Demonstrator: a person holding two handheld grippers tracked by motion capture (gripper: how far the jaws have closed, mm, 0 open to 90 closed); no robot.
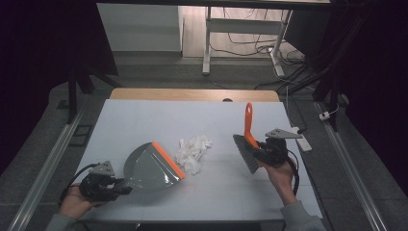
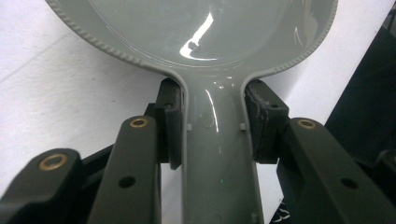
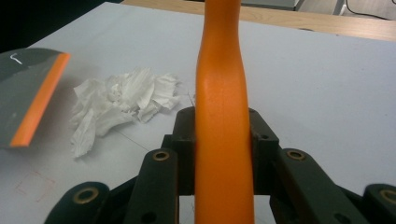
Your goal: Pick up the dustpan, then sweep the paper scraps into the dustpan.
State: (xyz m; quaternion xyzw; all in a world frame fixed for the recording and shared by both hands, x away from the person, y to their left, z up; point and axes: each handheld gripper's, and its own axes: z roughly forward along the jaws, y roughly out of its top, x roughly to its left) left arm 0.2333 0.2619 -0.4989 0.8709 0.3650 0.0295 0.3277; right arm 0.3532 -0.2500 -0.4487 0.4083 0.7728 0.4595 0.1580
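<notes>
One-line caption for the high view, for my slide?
Left gripper holds a grey plastic dustpan by its handle, right gripper an orange-handled brush, crumpled white tissue between them.

The high view looks from above the person's side of the table (image 1: 144, 115), forward and down, and it takes the whole white top and some floor behind it. The left gripper view sits very near, looking along its two black jaws at the grey handle of the dustpan (image 2: 219, 154), with the pan's bowl at the top of the picture. The right gripper view is also close, looking low across the table along the orange handle of the brush (image 3: 223, 140). The high view and the right gripper view both show the crumpled paper (image 1: 193, 151) and the dustpan's orange edge (image 3: 39, 100)
</notes>
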